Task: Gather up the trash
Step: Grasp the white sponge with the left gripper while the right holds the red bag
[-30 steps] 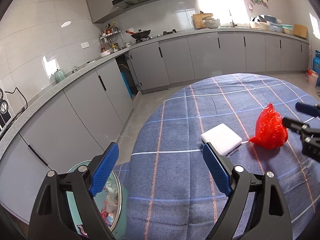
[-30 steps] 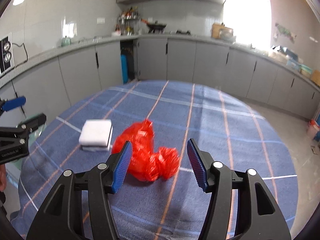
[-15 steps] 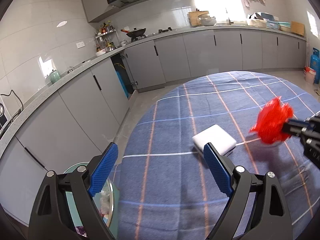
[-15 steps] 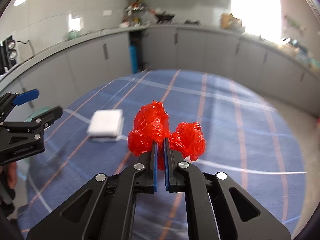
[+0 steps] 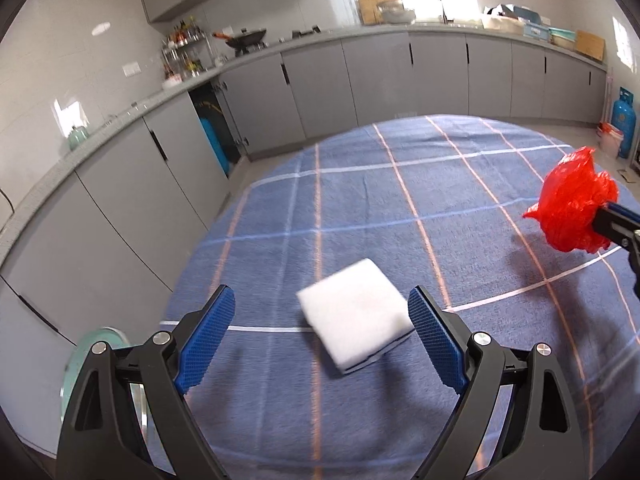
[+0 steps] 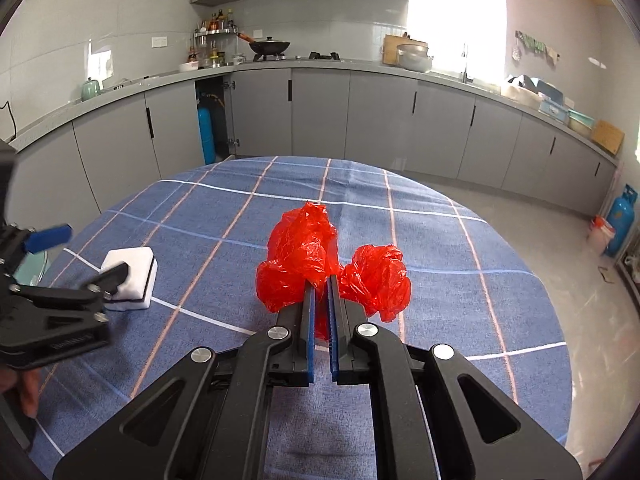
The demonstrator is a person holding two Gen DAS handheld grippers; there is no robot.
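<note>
My right gripper (image 6: 321,292) is shut on a crumpled red plastic bag (image 6: 304,260) and holds it above the blue checked tablecloth (image 6: 440,240). The bag also shows in the left wrist view (image 5: 572,204), at the right edge, clear of the cloth. A white rectangular pad (image 5: 354,318) lies on the cloth; it also shows in the right wrist view (image 6: 130,278). My left gripper (image 5: 320,340) is open, its blue pads either side of the white pad, the right pad close beside it.
A pale green round bin (image 5: 86,364) stands on the floor left of the table, its rim also in the right wrist view (image 6: 34,266). Grey kitchen cabinets (image 6: 380,120) run behind the table. A blue gas cylinder (image 6: 619,224) stands at the right.
My right gripper closed on the red bag and lifted it off the cloth. My left gripper moved forward over the table until the white pad lies between its open fingers.
</note>
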